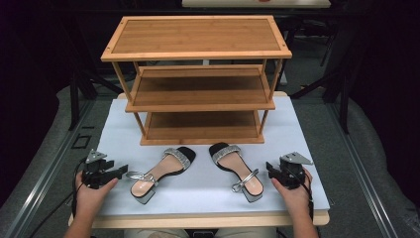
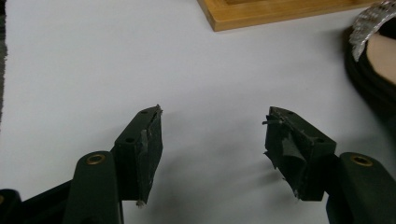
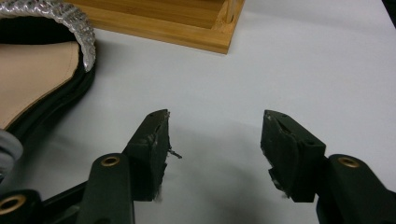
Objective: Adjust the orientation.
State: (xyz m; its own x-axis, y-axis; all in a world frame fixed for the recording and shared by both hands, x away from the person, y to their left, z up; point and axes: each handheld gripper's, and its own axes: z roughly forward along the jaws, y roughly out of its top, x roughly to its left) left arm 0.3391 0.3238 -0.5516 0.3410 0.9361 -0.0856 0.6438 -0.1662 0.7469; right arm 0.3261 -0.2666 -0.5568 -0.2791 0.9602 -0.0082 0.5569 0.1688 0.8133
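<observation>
While both sandals (image 1: 159, 173) (image 1: 236, 169) lie untouched before the shelf (image 1: 198, 74) near the table's (image 1: 119, 124) front edge, the left gripper (image 1: 119, 171) and right gripper (image 1: 270, 168) wait wide and empty, each next needing to close on its nearest sandal.

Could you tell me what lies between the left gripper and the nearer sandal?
Nothing: in the high view, just bare white mat separates the open left gripper from the left sandal.

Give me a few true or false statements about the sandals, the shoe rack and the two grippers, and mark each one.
1. Both sandals lie on the white table top, in front of the wooden shoe rack. True.
2. The left sandal sits on the rack's bottom shelf. False: every shelf is bare.
3. The left gripper is clamped on a sandal. False: its jaws are open with nothing between them.
4. The right gripper is open, beside the right sandal. True.
</observation>
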